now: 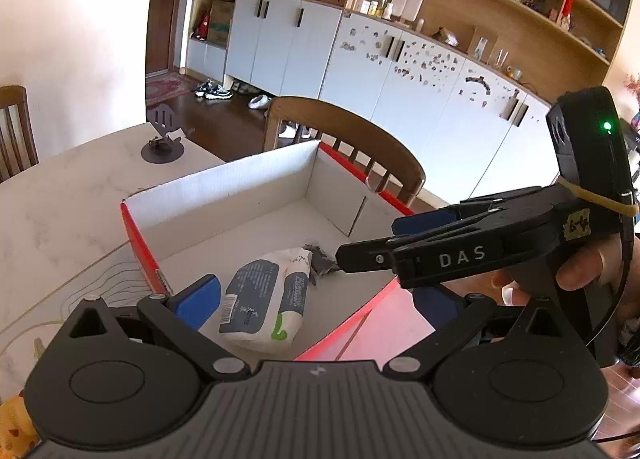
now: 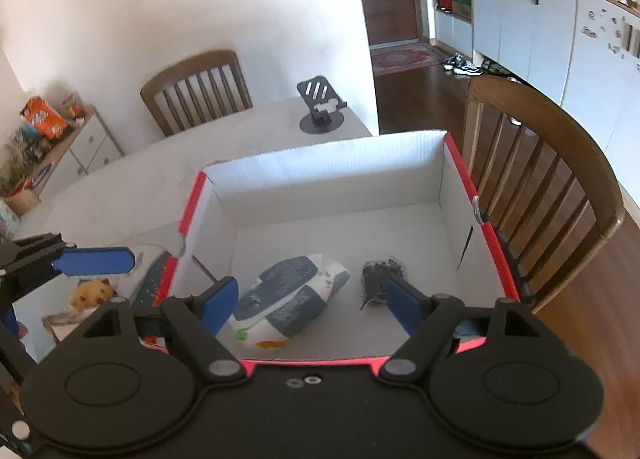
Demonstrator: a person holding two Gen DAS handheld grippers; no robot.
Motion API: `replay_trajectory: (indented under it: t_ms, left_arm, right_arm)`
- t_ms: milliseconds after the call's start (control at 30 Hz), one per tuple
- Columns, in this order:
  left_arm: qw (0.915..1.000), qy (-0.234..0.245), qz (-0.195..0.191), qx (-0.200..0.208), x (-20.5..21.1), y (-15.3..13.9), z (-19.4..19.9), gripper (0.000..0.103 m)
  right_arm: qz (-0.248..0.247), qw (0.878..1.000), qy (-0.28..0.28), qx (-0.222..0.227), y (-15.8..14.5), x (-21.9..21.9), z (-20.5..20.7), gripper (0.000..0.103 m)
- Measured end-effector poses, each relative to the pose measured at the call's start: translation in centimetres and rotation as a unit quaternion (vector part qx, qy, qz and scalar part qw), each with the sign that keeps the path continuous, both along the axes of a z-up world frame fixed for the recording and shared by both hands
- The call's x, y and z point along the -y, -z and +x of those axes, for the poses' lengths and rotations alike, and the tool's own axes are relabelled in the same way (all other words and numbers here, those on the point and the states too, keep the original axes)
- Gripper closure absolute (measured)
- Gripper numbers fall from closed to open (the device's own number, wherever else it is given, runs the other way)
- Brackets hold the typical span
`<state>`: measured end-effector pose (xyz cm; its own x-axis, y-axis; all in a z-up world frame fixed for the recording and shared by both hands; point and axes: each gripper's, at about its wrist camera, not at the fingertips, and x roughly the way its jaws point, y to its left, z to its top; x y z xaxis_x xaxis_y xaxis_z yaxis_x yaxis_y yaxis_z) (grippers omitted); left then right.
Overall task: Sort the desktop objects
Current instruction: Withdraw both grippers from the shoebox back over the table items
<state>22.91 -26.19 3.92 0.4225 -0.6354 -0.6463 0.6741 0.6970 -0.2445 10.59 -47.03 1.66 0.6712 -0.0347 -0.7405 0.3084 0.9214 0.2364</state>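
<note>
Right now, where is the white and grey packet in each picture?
Left wrist view: the packet lies low, centre-left, inside the red box.
Right wrist view: the packet lies bottom centre, inside the box.
Shared landmark: the black phone stand on the table.

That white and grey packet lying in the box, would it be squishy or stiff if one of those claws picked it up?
The packet looks soft: its wrapper is creased and bulging, so it would probably give under pressure. It lies flat on the box floor, so rolling seems unlikely. The smooth wrapper might slip a little.
</note>
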Motion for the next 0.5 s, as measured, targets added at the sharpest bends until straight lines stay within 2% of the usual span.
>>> replay_trajectory:
  t_ms: [233,500]
  left_arm:
    - [0.9997,-0.011,-0.021,-0.011,-3.0,-0.5,-0.7,0.000]
    - [0.9991,-0.027,-0.029,-0.014,-6.4,-0.7,-1.8,0.000]
  right_arm:
    - [0.002,1.000,0.021,0.021,-1.1,-1.6,-1.6,0.021]
    - [0.004,1.000,-0.010,0.010,-0.8,-5.4,-2.4,0.021]
